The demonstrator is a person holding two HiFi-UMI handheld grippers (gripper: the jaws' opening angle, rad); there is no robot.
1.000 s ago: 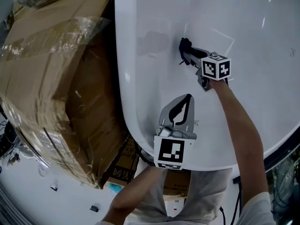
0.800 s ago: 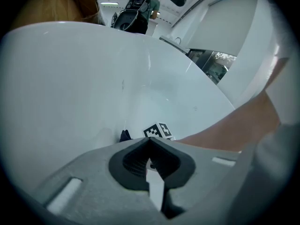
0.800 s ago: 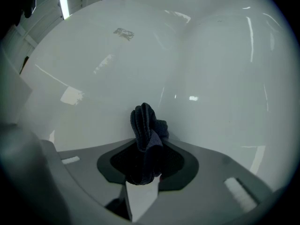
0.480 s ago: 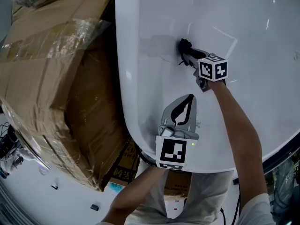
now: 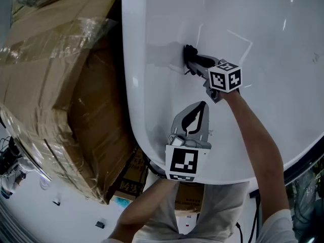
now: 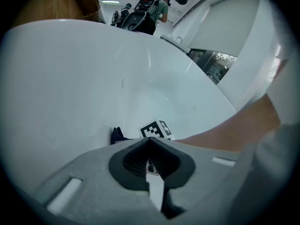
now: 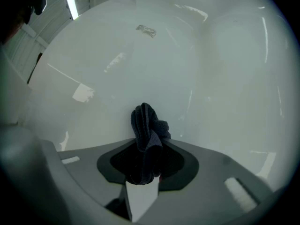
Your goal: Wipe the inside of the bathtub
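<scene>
The dark cloth looks soft, light and bunched, so the right tool clenches it by its gathered middle, pressing the free wad against the inner wall of the bathtub (glossy, probably slippery). The left tool, jaws together on nothing, hangs over the tub's near end.

We record no legible text, brand or number; dark print on the small carton beside the bathtub is too blurred.
</scene>
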